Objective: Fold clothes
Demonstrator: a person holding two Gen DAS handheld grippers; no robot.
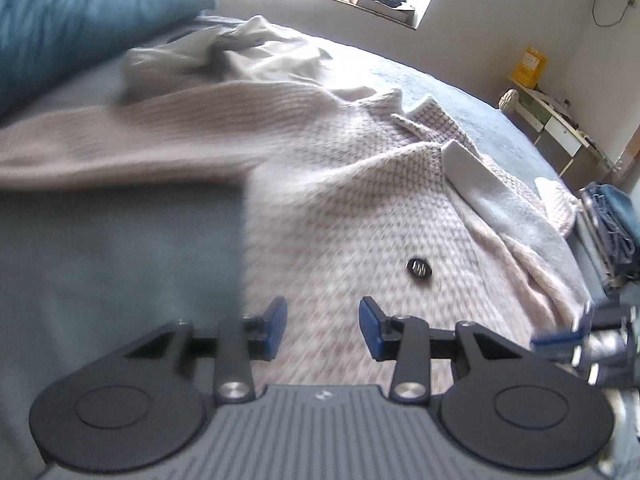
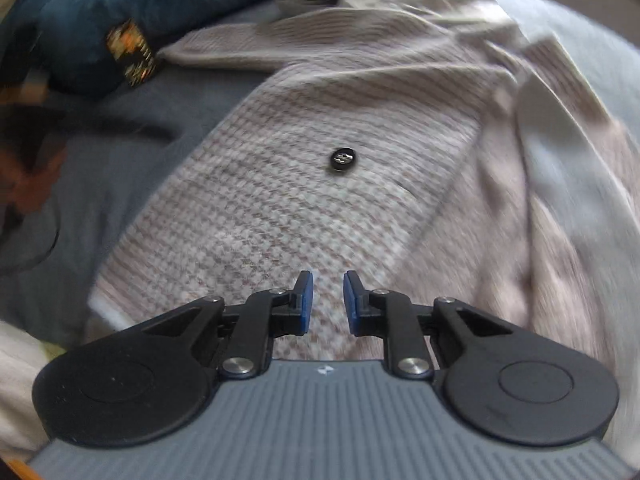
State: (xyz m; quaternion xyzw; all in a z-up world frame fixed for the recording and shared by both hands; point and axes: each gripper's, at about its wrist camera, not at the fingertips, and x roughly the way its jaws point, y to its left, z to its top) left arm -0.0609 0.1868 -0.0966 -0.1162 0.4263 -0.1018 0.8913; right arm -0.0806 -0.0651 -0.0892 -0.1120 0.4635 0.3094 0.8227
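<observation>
A pale pink knitted cardigan (image 1: 340,200) with a dark round button (image 1: 419,268) lies spread on a grey-blue bed sheet (image 1: 120,248). One ribbed sleeve (image 1: 120,132) stretches to the left. My left gripper (image 1: 323,326) hovers open over the cardigan's lower front, near its left edge, nothing between the blue pads. In the right wrist view the same cardigan (image 2: 320,184) and button (image 2: 341,160) fill the middle. My right gripper (image 2: 327,304) is open with a narrow gap above the knit. The right gripper's blue tip (image 1: 560,340) shows at the left wrist view's right edge.
A teal pillow (image 1: 80,20) lies at the head of the bed, also seen as teal pillow (image 2: 160,0). A cream garment (image 1: 248,56) is crumpled behind the cardigan. Folded denim (image 1: 612,224) sits at the bed's right edge. A small table (image 1: 552,120) stands by the wall.
</observation>
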